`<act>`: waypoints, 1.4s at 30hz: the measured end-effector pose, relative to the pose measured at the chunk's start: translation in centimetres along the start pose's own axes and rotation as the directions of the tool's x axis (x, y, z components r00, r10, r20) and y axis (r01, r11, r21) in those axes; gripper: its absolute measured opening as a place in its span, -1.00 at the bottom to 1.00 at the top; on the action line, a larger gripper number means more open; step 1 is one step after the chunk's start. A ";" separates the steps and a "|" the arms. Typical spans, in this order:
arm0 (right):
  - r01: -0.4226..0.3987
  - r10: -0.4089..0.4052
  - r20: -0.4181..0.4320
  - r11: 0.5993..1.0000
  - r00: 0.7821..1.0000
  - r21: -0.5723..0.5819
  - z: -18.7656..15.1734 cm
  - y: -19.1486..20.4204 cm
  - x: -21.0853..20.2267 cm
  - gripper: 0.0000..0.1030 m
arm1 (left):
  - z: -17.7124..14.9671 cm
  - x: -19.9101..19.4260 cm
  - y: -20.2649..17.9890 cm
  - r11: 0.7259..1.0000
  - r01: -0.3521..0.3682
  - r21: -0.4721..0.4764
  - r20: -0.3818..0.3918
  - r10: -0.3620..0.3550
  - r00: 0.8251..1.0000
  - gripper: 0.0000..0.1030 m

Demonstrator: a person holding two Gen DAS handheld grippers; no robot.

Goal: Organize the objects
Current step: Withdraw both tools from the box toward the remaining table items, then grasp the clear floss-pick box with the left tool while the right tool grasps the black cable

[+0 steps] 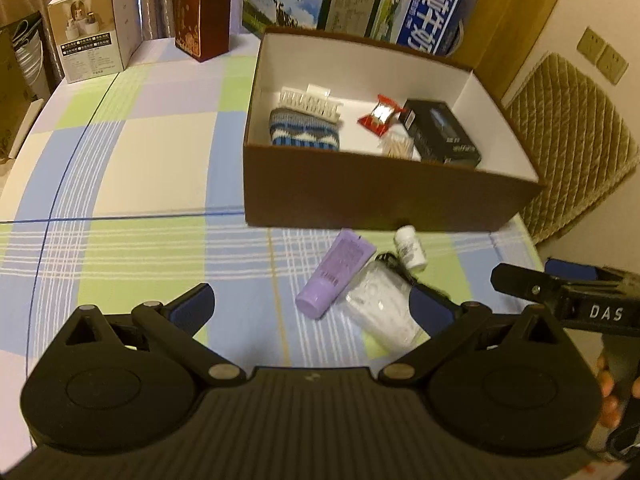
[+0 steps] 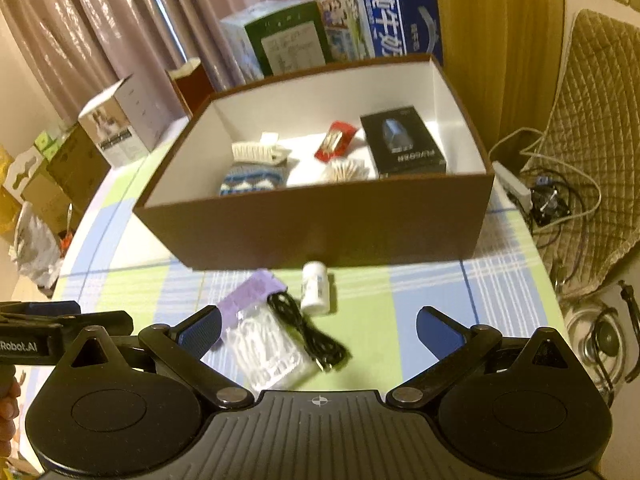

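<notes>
A brown box [image 1: 384,196] [image 2: 320,232] with white inside holds a knitted blue item [image 1: 304,132], a white comb clip [image 1: 310,102], a red snack packet [image 1: 378,116], toothpicks [image 1: 398,146] and a black carton [image 1: 440,132]. In front of it on the checked cloth lie a purple tube [image 1: 334,276] [image 2: 252,292], a clear plastic packet [image 1: 384,312] [image 2: 268,352], a small white bottle [image 1: 410,248] [image 2: 316,288] and a black cable [image 2: 308,332]. My left gripper [image 1: 312,304] is open just short of the tube and packet. My right gripper [image 2: 320,328] is open above the cable.
Cartons stand behind the box: a blue milk carton [image 1: 424,12], a dark red box [image 1: 202,16] and a white box [image 1: 94,28]. A quilted chair cushion [image 1: 568,148] and floor cables [image 2: 552,200] lie right of the table edge.
</notes>
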State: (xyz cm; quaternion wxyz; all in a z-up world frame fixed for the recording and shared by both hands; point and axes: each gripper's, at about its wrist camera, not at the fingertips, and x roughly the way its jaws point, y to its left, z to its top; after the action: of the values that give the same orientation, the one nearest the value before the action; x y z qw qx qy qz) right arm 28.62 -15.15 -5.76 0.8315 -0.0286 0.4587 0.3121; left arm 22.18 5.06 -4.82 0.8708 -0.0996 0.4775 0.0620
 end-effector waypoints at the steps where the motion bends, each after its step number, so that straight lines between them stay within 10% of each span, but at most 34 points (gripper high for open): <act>1: 0.004 -0.004 -0.007 1.000 1.000 0.002 -0.2 0.0 0.2 0.96 | -0.3 0.1 -0.2 1.000 -0.007 0.016 -0.001 0.008 1.000 0.98; 21: -0.004 0.003 -0.020 1.000 1.000 -0.030 -2.9 -0.2 1.8 0.95 | -2.8 2.2 -1.0 0.995 -0.032 0.099 -0.060 0.038 0.997 0.98; 29: -0.037 0.036 -0.019 0.995 0.999 -0.096 -3.2 -0.2 3.6 -0.27 | -3.0 3.1 -0.5 0.996 -0.034 0.080 -0.074 0.040 0.996 0.97; 42: -0.078 0.067 -0.064 0.979 0.996 -0.190 -2.3 -0.1 8.4 -0.56 | -2.6 4.7 1.1 0.997 -0.064 0.044 -0.097 0.068 0.993 0.96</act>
State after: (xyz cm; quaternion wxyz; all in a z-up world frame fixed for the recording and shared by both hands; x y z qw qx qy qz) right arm 30.15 -11.84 -13.66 0.7994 -0.1011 0.4510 0.3840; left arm 22.33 5.61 -10.31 0.8454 -0.0688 0.5242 0.0759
